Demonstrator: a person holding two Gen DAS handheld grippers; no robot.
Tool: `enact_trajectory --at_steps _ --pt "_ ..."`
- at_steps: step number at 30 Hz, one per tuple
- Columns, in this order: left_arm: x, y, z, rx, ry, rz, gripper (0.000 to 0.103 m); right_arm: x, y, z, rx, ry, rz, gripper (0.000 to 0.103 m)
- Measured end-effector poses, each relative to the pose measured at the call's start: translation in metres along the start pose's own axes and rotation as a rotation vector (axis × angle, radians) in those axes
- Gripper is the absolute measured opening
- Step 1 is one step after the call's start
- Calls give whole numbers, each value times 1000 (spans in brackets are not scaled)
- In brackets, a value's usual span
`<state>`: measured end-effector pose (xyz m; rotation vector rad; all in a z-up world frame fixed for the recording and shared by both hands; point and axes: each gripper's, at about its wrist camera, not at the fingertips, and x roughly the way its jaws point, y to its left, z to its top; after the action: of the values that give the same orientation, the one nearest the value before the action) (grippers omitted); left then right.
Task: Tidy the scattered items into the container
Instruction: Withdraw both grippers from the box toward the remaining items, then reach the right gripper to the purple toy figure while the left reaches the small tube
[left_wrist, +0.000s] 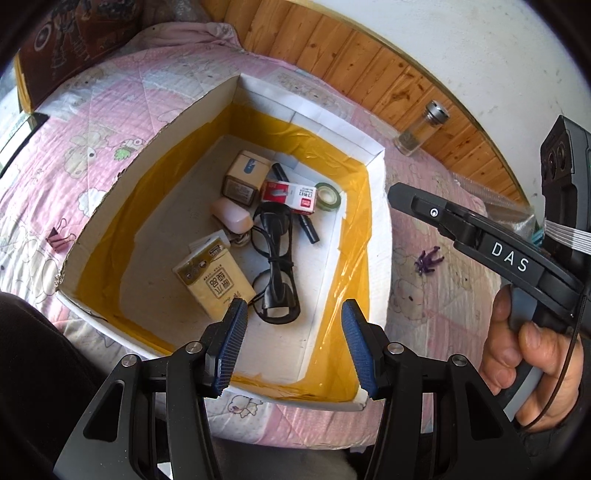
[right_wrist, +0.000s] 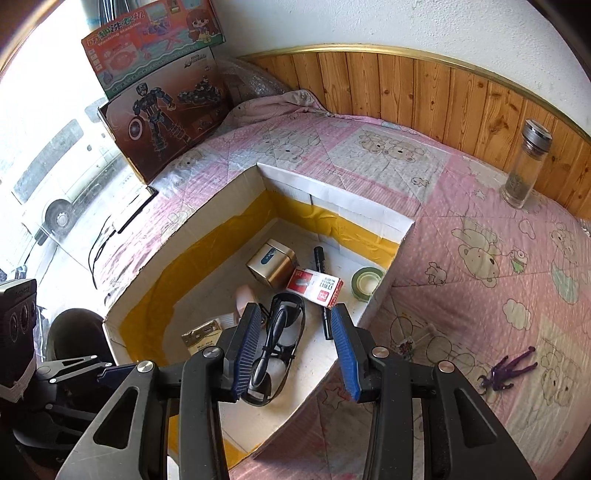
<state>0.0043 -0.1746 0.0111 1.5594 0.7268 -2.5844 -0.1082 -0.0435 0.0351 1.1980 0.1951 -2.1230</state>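
Both grippers over the cardboard box (left_wrist: 207, 110), jaws apart, nothing held: left gripper (left_wrist: 293, 343), right gripper (right_wrist: 295, 347). Glasses (left_wrist: 275, 258) inside box. Purple figure (right_wrist: 508, 371) on quilt (right_wrist: 480, 221), 3 o'clock of box; binder clip (left_wrist: 59, 238) at 9 o'clock.

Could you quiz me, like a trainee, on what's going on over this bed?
1. True or false: the black glasses lie inside the cardboard box.
2. Which lies on the quilt, outside the box? A) green tape roll B) purple toy figure C) red staple box
3. What does the right gripper hold?

Key: 1 true; 2 B; 3 nothing, its jaws stand open and empty.
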Motion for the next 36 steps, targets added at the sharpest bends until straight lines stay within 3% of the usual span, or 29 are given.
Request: enact_trajectory --at_steps 18,26,36 --pt "-30 -71 -33 198 -139 -3 55 -61 -15 -57 70 -106 54 42" --pt "-21 -101 -47 287 -130 -27 55 -69 -45 -97 161 -136 85 42" --pt "18 -136 -53 352 -30 -47 55 -60 -111 -160 398 -138 86 39"
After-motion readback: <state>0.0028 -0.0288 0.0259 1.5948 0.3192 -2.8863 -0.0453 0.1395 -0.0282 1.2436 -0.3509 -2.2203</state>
